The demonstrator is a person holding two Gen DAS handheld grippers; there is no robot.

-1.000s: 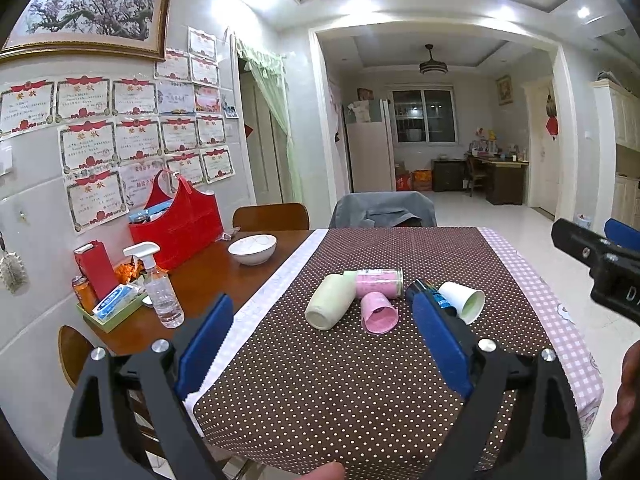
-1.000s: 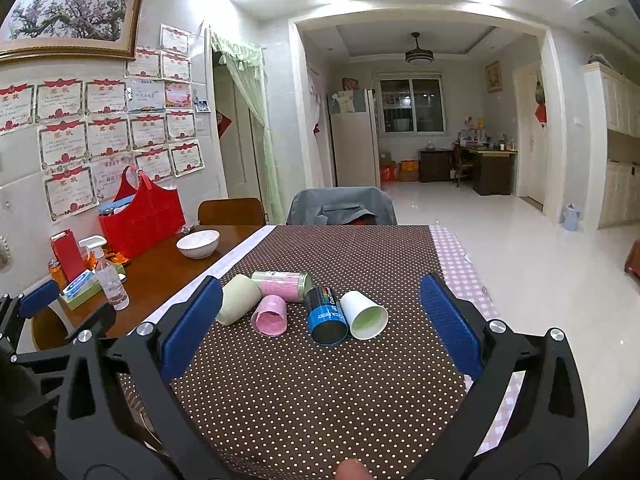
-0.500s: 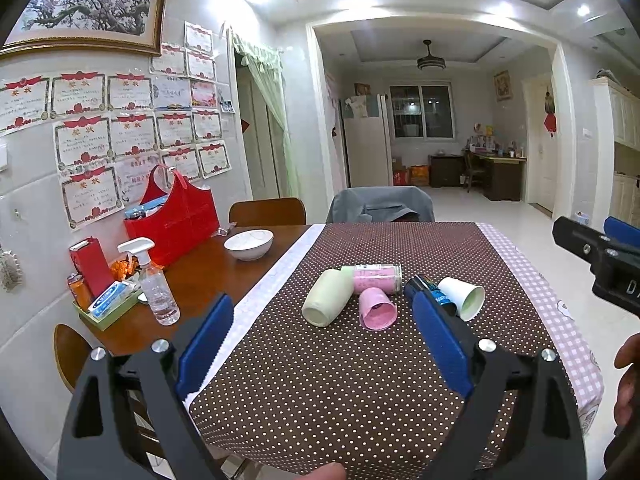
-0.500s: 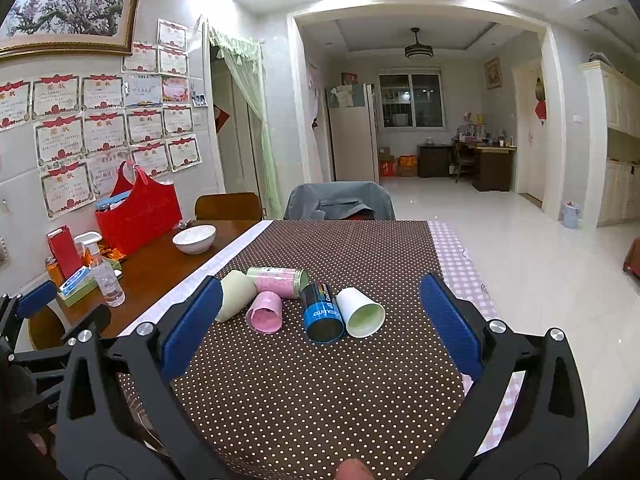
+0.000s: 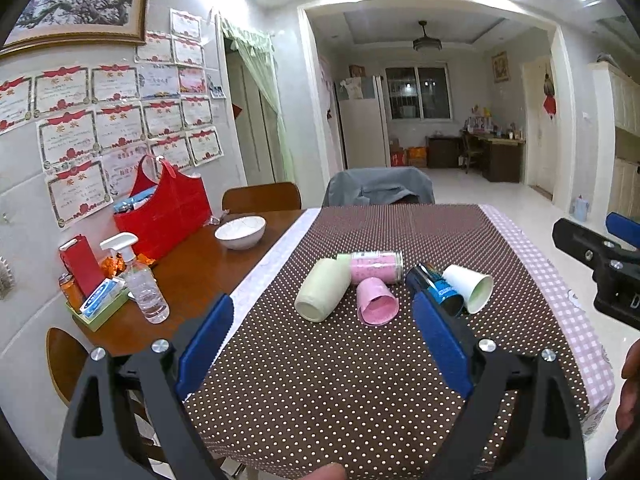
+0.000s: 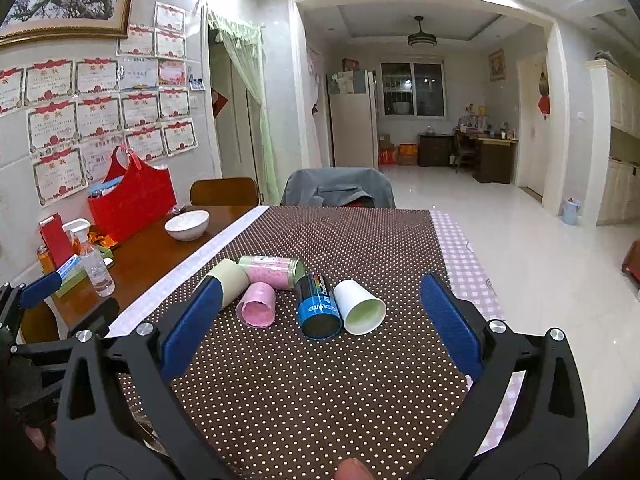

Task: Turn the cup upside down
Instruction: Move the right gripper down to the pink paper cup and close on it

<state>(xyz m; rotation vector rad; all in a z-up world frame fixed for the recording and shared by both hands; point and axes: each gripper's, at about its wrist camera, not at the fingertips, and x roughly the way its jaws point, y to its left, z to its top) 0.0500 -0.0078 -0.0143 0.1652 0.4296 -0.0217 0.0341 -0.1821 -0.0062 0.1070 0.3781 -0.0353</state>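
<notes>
The bench (image 6: 320,380) carries a brown dotted cloth. On it five cups lie on their sides in one group. Taking the blue cup (image 6: 318,306) as landmark: the white cup (image 6: 360,307) touches its right side, the pink cup (image 6: 258,305) is just left, the pale green cup (image 5: 322,296) farther left. Behind it lies a pink-labelled cup (image 6: 272,266). The left gripper (image 5: 320,334) and the right gripper (image 6: 318,326) both hover near the group, fingers spread wide and holding nothing.

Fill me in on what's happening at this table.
A person holds two open grippers, the left gripper and the right gripper, over a dotted tablecloth. Neither holds anything. Five containers lie on their sides in a cluster: a green cup, a pink cup, a pink can, a blue can and a white cup. No cup is flipped yet.
</notes>
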